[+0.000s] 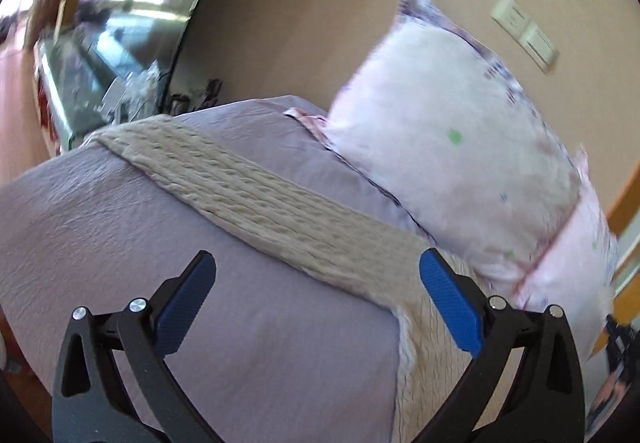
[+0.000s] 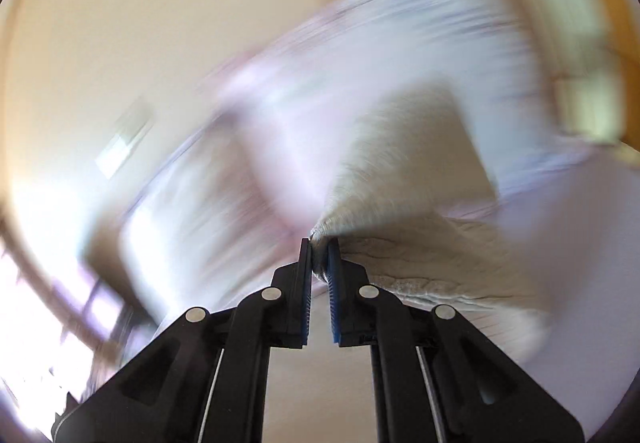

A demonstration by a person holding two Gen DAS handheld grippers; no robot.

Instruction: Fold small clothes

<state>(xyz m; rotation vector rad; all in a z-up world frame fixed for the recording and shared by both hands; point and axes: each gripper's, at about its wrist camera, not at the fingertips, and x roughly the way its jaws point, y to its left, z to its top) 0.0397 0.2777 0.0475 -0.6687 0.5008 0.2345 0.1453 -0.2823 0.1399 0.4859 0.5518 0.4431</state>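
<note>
one cream knitted garment (image 1: pixel 280 199) stretched in a band across a lilac-covered bed (image 1: pixel 100 211), running to the bed's edge beside one pale floral pillow (image 1: pixel 452 147). left claw (image 1: pixel 318 303) spread wide, holding nothing, above the bed. right claw (image 2: pixel 320 263) clenched on a bunched corner of the garment (image 2: pixel 400 179); view blurred.

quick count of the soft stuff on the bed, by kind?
Knit garment: 1, cream, pinched by the right gripper
Pillow: 1, pale pink print
Bedsheet: 1, lilac
Total: 3
</note>
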